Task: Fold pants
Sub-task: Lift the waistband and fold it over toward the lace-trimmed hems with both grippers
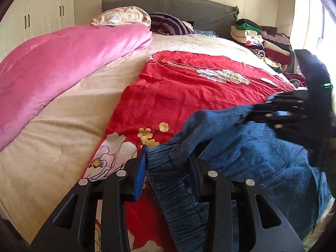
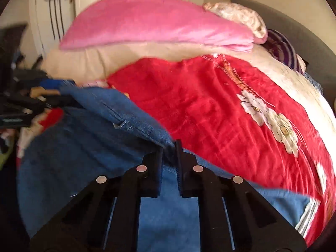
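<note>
A wide bed fills the room, its grey headboard set against the far wall beside white wardrobe doors. A red floral blanket is spread flat across the middle, and most of it lies bare. A rolled pink quilt borders it on one side and a stack of folded clothes is piled at the far corner on the other.

At the near edge of the bed, blue denim pants are held up by their top. The gathered elastic waistband is pinched between the fingers of the left gripper. The right gripper is pressed together on a fold of the same denim (the right wrist view is blurred). The waist runs roughly crosswise between the two grips, and the rest of the cloth hangs below them, its lower end out of sight.
</note>
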Demonstrator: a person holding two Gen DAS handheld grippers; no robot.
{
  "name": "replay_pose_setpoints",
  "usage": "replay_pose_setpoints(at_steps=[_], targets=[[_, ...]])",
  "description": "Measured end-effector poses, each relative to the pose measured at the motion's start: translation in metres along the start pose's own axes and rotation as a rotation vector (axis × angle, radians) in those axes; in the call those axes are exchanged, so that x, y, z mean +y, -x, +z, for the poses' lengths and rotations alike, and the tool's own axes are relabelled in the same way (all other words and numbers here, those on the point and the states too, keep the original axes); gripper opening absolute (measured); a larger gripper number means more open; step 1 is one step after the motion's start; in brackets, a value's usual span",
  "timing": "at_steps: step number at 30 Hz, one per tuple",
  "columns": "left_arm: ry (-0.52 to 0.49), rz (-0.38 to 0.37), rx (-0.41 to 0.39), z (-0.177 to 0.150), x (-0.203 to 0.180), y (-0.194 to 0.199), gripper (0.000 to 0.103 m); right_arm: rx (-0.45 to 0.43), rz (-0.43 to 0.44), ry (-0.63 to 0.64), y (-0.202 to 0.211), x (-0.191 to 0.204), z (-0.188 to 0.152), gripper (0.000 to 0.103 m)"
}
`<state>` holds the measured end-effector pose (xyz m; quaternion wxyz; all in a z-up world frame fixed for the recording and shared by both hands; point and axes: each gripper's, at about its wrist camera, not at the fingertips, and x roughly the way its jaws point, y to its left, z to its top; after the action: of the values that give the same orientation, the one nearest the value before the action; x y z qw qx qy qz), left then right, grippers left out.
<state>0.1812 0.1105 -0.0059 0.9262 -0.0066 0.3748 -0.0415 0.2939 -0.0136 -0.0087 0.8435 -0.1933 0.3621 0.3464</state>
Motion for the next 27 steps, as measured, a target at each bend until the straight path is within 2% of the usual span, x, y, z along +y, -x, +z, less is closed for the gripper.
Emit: replay_pose_setpoints(at_steps=[4,9,14,20,27], targets=[[-0.027,0.008,-0.034,-0.002,-0.012,0.017,0.034,-0.073,0.006,-0.042,0.043,0.006,-0.013,0.006],[-0.033,-0.014,-0.077,-0.015,-0.024,0.048,0.034,-0.129,0.018,-0.063,0.093,0.032,-0.039,0.006],[-0.037,-0.038,-0.097,-0.034,-0.031,0.076,0.034,-0.158,0.05,-0.091,0.125,0.058,-0.066,0.005],[-0.058,-0.058,-0.074,-0.064,-0.039,0.097,0.035,-0.151,0.097,-0.101,0.153,0.094,-0.1,0.005],[-0.075,-0.056,-0.019,-0.09,-0.038,0.1,0.036,-0.086,0.163,-0.116,0.155,0.131,-0.132,0.005]])
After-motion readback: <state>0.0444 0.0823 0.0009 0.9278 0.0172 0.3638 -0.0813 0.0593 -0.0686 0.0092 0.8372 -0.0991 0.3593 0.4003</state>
